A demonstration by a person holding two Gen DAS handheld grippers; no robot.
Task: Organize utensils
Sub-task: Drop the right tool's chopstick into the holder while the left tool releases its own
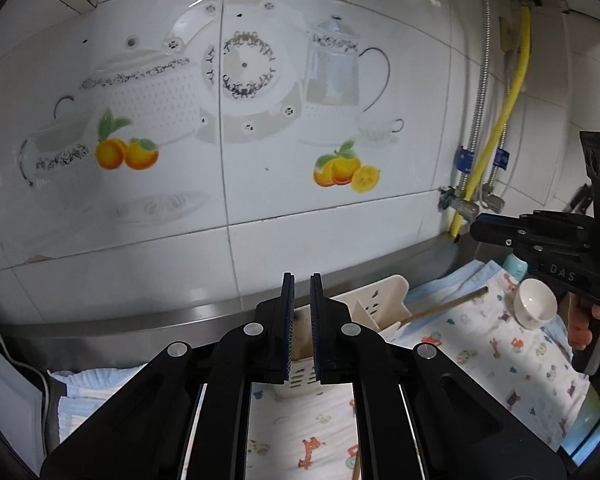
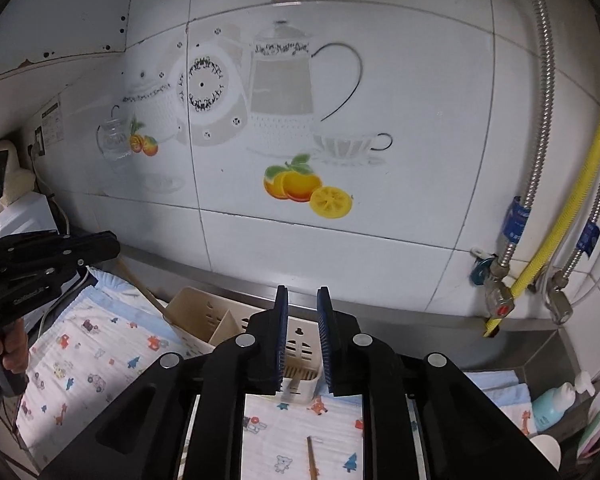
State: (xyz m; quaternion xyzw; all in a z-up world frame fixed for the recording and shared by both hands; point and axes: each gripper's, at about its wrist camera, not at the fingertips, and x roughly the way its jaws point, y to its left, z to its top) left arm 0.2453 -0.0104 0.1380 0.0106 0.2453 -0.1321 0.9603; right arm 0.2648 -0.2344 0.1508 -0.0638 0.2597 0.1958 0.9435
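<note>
Only "DAS" reads clearly, raised on the black body of the right gripper at the frame's right edge.

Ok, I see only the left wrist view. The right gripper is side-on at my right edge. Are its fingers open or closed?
Observer: Open. In the right wrist view the right gripper has its fingers apart, with nothing between them.
Operator: Is any utensil lying near it?
Observer: One wooden chopstick lies on the printed cloth below that gripper, on the near side of the beige utensil holder.
Operator: And the pale blue thing behind the gripper?
Observer: It is a pale blue bottle with a white pump head, standing at the far right.
</note>
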